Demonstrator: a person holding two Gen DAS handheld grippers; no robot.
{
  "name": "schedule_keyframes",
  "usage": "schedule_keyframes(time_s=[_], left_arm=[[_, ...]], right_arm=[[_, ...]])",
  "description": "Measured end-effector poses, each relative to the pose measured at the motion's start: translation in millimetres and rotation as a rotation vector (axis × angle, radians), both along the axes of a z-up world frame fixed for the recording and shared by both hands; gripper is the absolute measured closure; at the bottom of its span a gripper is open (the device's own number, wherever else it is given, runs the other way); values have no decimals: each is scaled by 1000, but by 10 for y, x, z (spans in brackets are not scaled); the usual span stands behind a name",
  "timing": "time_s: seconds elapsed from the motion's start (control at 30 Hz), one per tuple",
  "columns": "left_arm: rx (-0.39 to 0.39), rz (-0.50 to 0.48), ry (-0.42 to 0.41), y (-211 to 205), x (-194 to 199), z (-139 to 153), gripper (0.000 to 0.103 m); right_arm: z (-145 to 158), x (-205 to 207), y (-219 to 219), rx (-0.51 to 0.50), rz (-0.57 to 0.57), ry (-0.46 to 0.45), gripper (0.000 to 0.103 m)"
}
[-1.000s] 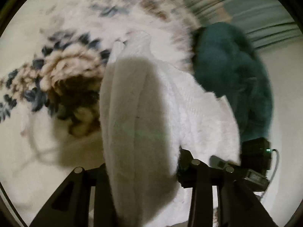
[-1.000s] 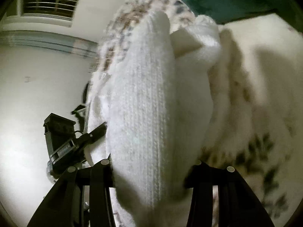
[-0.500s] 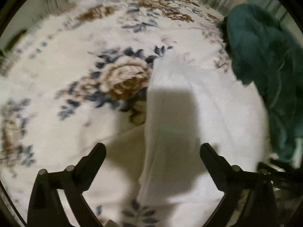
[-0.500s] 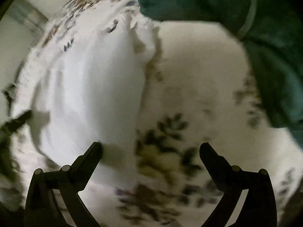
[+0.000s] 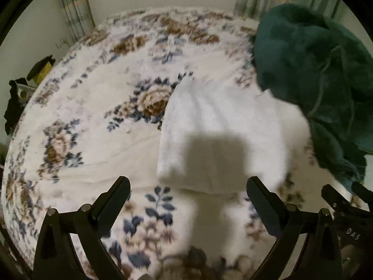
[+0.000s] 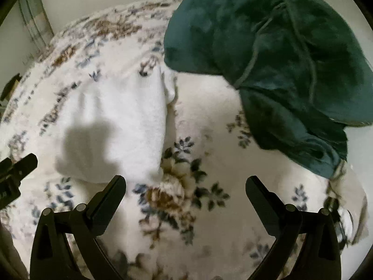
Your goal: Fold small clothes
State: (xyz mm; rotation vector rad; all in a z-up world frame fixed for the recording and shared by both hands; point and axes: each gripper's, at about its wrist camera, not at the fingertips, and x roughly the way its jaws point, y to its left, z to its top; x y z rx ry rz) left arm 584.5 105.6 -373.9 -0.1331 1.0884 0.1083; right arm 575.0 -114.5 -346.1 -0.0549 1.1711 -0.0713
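Observation:
A folded white knit garment lies flat on the floral bedspread; it also shows in the right wrist view, left of centre. My left gripper is open and empty, just short of the garment's near edge. My right gripper is open and empty over the bedspread, to the right of the garment's near corner. A crumpled dark teal garment lies to the right of the white one, and shows large at the upper right in the right wrist view.
Curtains and a pale wall stand behind the bed. Dark items sit off the bed's left edge. The other gripper's body shows at the right edge of the left wrist view and at the left edge of the right wrist view.
Both grippers were shut on the white garment and held it up. They have opened, let it go onto the bedspread and pulled back from it.

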Motion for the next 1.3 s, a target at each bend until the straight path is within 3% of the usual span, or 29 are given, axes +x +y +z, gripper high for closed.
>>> schedule_keyframes(time_s=[0.33,0.53,0.67,0.93,1.3], left_arm=[[36,-8,-139,-233,-1147,1655,1],[20,5,-194,-300,-1874,2469,1],[23,15,-232,-347,-2297,2890,1],[40,-2,-266,-449,-2884,3393,1],[54,5,-335,-534,-3363,3652,1]], right_arm=[[1967,-1211,-87,-40,9,-199,0],[3187,-2123,-117,-41,35,-330,0],[3766,-2627,-126,-25,58,-393,0],[4492,-3454,-171,0,80,-462,0],[4915,-4085,-271,3,105,-515,0]])
